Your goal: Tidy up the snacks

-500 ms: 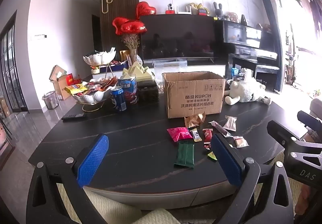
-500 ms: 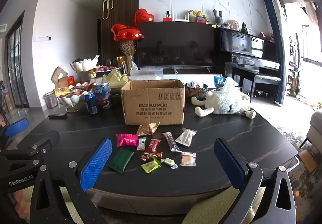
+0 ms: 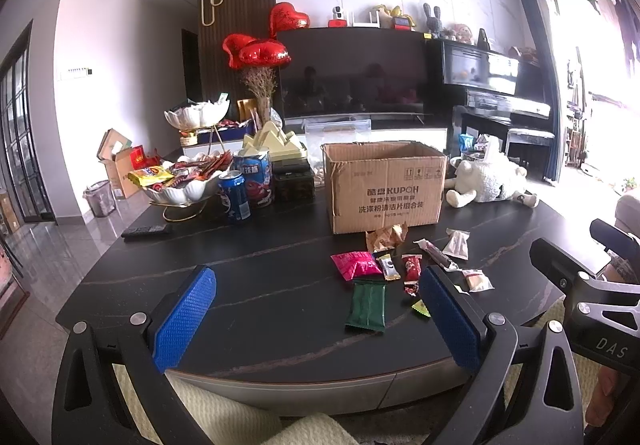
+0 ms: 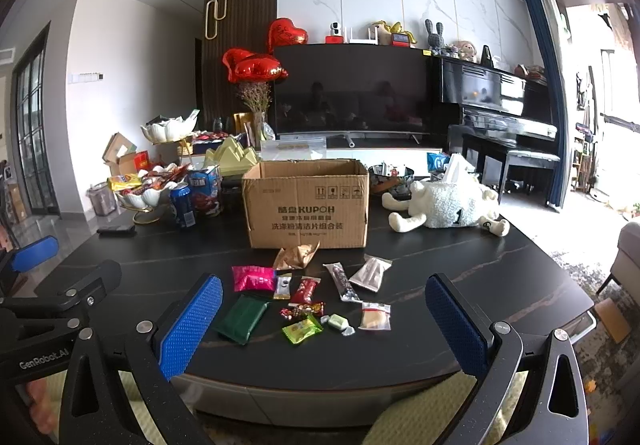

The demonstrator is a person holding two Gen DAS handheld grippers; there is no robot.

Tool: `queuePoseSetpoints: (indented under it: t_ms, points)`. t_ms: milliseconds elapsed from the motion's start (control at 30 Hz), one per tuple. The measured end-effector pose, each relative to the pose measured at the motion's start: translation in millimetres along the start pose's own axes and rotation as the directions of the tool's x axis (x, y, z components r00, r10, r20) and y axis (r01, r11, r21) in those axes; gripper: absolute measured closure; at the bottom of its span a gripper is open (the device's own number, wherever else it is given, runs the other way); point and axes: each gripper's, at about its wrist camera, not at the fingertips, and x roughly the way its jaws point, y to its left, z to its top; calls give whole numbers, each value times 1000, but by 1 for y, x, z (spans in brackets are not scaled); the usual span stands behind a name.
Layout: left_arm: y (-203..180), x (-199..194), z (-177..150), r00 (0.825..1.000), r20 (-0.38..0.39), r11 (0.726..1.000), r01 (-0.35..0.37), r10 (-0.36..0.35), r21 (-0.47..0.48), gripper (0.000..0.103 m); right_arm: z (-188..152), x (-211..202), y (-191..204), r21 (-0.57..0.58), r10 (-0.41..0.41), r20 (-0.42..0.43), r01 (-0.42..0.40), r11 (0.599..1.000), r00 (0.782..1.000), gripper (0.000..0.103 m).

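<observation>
Several wrapped snacks lie on the dark table [image 4: 460, 269] in front of an open cardboard box [image 4: 306, 215]: a pink packet [image 4: 253, 278], a dark green packet [image 4: 242, 319], a lime candy [image 4: 302, 329], a red packet [image 4: 306, 290] and a clear bag [image 4: 375, 316]. The box [image 3: 384, 187], pink packet [image 3: 356, 265] and green packet [image 3: 367, 306] also show in the left wrist view. My left gripper [image 3: 316, 319] is open and empty near the table's front edge. My right gripper [image 4: 320, 325] is open and empty, just short of the snacks.
A white bowl of snacks [image 3: 184, 185], a blue can [image 3: 235, 197], a remote [image 3: 146, 231] and a black box [image 3: 294, 181] stand at the left. A plush sheep [image 4: 444, 207] lies at the right. A TV and piano stand behind.
Both grippers have shifted only slightly; the view has barely changed. Nothing was taken hold of.
</observation>
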Motion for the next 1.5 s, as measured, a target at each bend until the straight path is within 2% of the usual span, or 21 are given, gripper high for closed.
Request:
queuePoseSetpoints:
  t_ms: [1067, 1267, 1333, 1500]
  points:
    - [1, 2, -5, 1000, -13, 1000, 3, -3, -2, 0, 2, -4, 1, -4, 5, -4, -5, 1000, 1000, 0]
    - [-4, 20, -12, 998, -60, 1000, 14, -15, -3, 0, 3, -1, 5, 1, 15, -44, -15, 1000, 999, 0]
    - [-2, 28, -13, 990, -134, 999, 30, -32, -15, 0, 0, 5, 3, 3, 18, -64, -18, 1000, 998, 0]
    - [-1, 41, -19, 984, -173, 999, 38, -37, 2, 0, -14, 35, -3, 21, 47, -133, -44, 999, 990, 0]
